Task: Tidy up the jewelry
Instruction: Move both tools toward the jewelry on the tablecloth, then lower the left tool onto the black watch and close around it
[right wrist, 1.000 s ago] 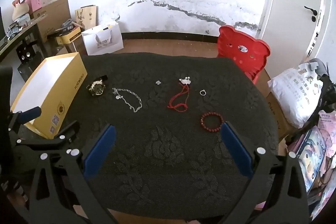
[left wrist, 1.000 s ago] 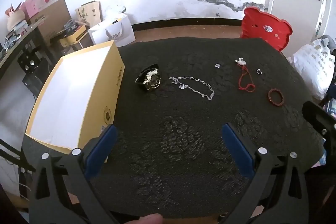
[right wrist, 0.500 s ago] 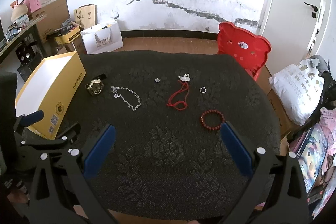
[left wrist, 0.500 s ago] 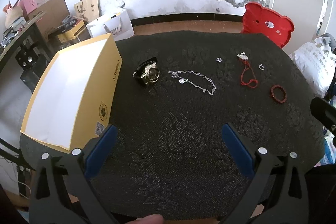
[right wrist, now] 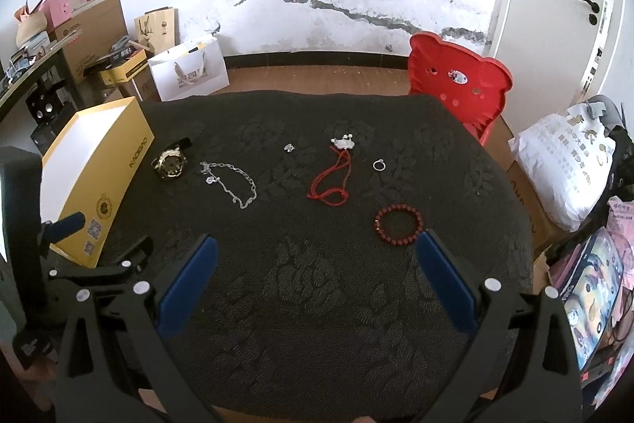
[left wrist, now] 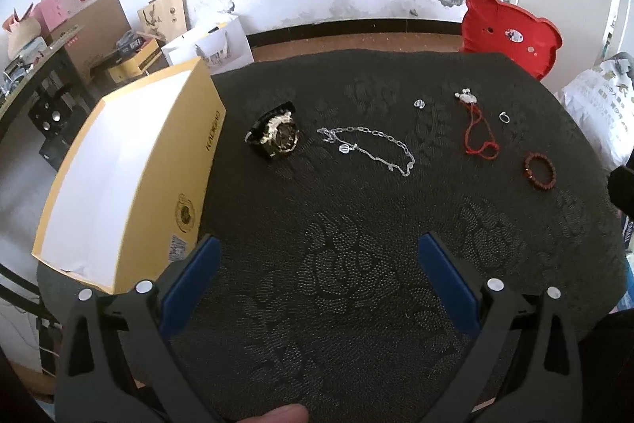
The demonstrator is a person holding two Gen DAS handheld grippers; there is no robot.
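On the dark patterned tablecloth [left wrist: 356, 284] lie a gold and black watch [left wrist: 277, 135], a silver chain [left wrist: 368, 145], a small clear earring [left wrist: 419, 103], a red cord necklace with a silver pendant [left wrist: 477, 129], a silver ring [left wrist: 503, 116] and a red bead bracelet [left wrist: 539, 171]. An open yellow box [left wrist: 130, 169] stands at the left. My left gripper [left wrist: 319, 284] is open and empty above the near cloth. My right gripper [right wrist: 315, 284] is open and empty, its right fingertip close to the bracelet [right wrist: 398, 224]. The watch [right wrist: 171, 163] and the box [right wrist: 95, 169] also show in the right wrist view.
A red bear-shaped chair [right wrist: 459, 82] stands behind the table's far right corner. A white bag [right wrist: 562, 161] lies on the right. Cardboard boxes and paper bags [right wrist: 186, 72] line the wall at the left. The table edge runs near the bottom of both views.
Both grippers have drifted slightly, so the jewelry sits a little lower and nearer in both views. Nothing on the table has moved, and both stay open.
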